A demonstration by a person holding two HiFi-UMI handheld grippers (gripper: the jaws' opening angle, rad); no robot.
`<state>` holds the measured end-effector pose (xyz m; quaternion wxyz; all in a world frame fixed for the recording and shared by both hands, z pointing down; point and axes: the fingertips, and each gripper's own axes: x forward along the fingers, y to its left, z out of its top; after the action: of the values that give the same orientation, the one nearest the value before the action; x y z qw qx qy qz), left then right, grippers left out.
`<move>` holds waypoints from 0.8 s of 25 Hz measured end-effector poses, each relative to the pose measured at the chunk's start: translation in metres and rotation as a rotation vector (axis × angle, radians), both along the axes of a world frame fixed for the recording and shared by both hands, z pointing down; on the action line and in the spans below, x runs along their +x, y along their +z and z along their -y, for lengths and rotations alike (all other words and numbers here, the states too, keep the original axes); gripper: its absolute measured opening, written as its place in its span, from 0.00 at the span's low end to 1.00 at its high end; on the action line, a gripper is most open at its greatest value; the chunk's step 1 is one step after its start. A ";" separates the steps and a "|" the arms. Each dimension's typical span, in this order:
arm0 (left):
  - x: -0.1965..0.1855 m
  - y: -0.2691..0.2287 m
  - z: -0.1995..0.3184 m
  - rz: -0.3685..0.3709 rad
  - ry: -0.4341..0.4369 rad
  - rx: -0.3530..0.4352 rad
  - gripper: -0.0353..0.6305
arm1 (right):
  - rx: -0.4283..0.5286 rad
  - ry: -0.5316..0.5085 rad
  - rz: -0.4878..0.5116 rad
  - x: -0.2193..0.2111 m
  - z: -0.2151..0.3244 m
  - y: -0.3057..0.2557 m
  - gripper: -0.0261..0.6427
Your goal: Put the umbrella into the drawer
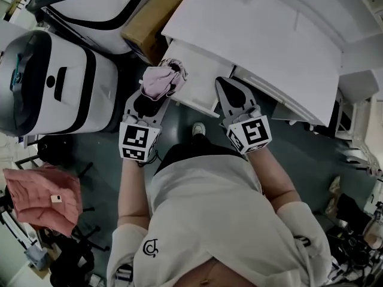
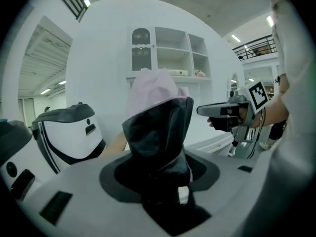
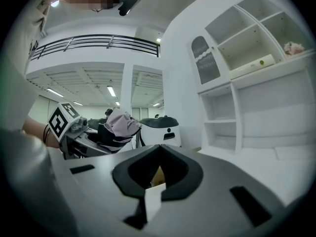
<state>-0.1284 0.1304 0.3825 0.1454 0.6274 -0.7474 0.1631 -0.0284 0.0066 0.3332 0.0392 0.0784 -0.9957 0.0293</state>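
**Umbrella clamped in left jaws, at the drawer's corner**

Stands facing the white cabinet (image 1: 263, 34) with both bare forearms stretched toward 12 o'clock and elbows close to the body. Holds the left gripper (image 1: 157, 97) at about 11 o'clock from the chest, tipped somewhat downward, its marker cube nearest the body. Holds the right gripper (image 1: 227, 88) at about 1 o'clock, roughly level, beside the left one and apart from it.

Grips the umbrella (image 1: 159, 79) in the left jaws, which are clamped on its dark lower fabric. Lets the pink folded part bunch up beyond the tips toward 12 o'clock. Shows the bundle in the left gripper view standing upright dead centre and filling the gap between the jaws. Hangs the umbrella over the 9 o'clock corner of the pulled-out white drawer (image 1: 200, 79); cannot tell how far above it.

Carries nothing in the right jaws, which are drawn together, tips pointing at the drawer's 3 o'clock side.

Has a cardboard box (image 1: 152, 17) at 11 o'clock beyond the umbrella, a white-and-black machine (image 1: 54, 88) at 9 o'clock, and a pink garment (image 1: 42, 196) at 8 o'clock.
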 end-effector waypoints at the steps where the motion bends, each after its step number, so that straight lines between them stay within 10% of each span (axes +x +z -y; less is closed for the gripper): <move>1: -0.004 0.004 0.012 0.002 0.023 -0.011 0.39 | 0.001 0.011 -0.005 -0.003 0.009 0.002 0.05; 20: 0.004 0.177 0.158 0.007 0.681 -0.428 0.39 | -0.113 0.425 -0.118 0.014 0.108 0.098 0.05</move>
<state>-0.1244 -0.0275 0.5595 0.2080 0.7941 -0.4465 0.3561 -0.0139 -0.1016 0.4312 0.0946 0.2857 -0.9496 0.0878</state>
